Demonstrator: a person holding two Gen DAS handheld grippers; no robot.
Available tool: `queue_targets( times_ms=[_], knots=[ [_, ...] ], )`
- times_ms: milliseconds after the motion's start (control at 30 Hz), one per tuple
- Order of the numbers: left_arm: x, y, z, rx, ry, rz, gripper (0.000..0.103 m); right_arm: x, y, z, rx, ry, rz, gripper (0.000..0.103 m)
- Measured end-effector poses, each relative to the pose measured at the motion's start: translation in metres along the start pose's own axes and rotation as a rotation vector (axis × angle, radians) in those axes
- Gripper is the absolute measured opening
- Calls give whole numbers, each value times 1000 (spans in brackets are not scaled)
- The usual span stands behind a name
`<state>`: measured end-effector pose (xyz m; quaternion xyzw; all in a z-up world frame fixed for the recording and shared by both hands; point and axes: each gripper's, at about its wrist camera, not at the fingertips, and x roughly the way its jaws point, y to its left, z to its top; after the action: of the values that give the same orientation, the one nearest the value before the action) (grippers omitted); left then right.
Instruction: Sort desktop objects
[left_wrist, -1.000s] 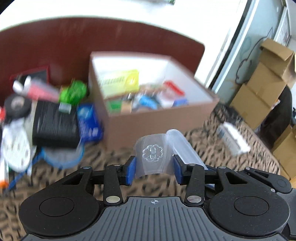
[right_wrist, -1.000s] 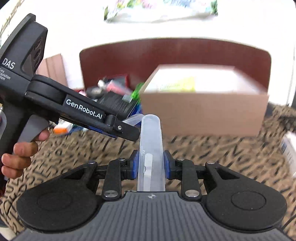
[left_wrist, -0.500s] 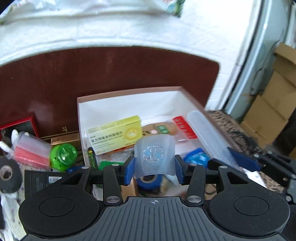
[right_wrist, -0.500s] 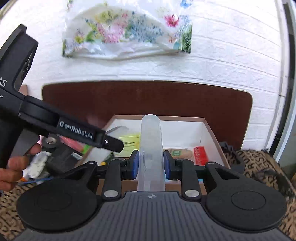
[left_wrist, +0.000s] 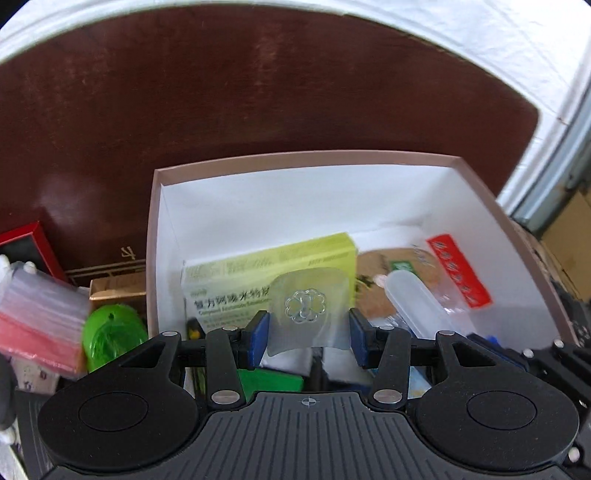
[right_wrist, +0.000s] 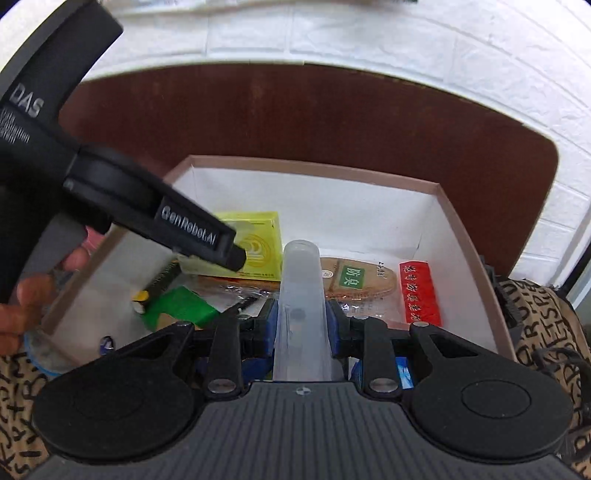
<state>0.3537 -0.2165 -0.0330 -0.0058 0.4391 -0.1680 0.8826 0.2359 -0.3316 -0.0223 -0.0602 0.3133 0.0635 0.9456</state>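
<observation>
My left gripper (left_wrist: 308, 326) is shut on a curved clear plastic flap with a flower emblem (left_wrist: 306, 306). My right gripper (right_wrist: 301, 326) is shut on a long translucent tube-shaped case (right_wrist: 300, 273), which points forward between the blue pads. Both hang over the open pinkish-brown box (left_wrist: 155, 221) with white inner walls. The tube's rounded end (left_wrist: 417, 302) shows to the right in the left wrist view. A finger of the left gripper (right_wrist: 192, 229) crosses the right wrist view from the left. In the box lie a yellow-green medicine carton (left_wrist: 266, 266) and a red-labelled insole pack (right_wrist: 421, 291).
A person's hand (right_wrist: 22, 295) grips the left handle. Left of the box lie a green round item (left_wrist: 110, 339), a clear bag with red contents (left_wrist: 37, 310) and a red case (left_wrist: 26, 240). A dark brown board (left_wrist: 258, 92) stands behind. Patterned cloth (right_wrist: 546, 317) covers the surface.
Both grippers have travelled forward from in front of the box to above its open top, still holding the flap and the tube. The views now look down into the box.
</observation>
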Motion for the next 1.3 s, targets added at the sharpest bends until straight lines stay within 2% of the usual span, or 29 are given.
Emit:
queue_targets(
  times_ms=[200,300,367,433,467,500,533,600,667,733,900,1067,1167,1300],
  knots=[
    [24,6,19,-32,22,24,54,22,-2,9,3,26,-8,31],
    [13,2,13,5,-20,-8,68,29,-4,14,8,32,-9,31],
    [4,-1,8,33,-50,-19,72,31,-5,15,7,32,-7,31],
    [-6,-3,2,45,-84,-32,92,33,-4,16,-9,40,-7,32],
    [-12,-5,0,43,-109,-25,96,34,-3,15,-15,40,-4,33],
    [-19,-7,-3,47,-139,-15,99,33,-3,14,-18,31,-6,47],
    [-24,-9,-3,58,-163,-8,102,30,-2,13,-23,21,-19,73],
    [-37,-15,-8,93,-181,-11,103,21,-2,10,-33,-26,-50,85],
    [-50,-23,-15,115,-191,-6,103,10,-3,8,-42,-55,-62,87],
    [-61,-30,-23,132,-212,-7,103,-2,-7,6,-24,-82,-71,97],
    [-87,-42,-42,147,-268,7,103,-31,-9,-1,-3,-126,-71,102],
    [-112,-48,-58,117,-292,4,103,-53,-4,-10,-9,-127,-77,103],
    [-130,-52,-73,99,-335,55,103,-71,-2,-20,-12,-128,-81,103],
    [-153,-56,-96,74,-361,60,103,-97,-1,-36,1,-150,-88,103]
  ],
)
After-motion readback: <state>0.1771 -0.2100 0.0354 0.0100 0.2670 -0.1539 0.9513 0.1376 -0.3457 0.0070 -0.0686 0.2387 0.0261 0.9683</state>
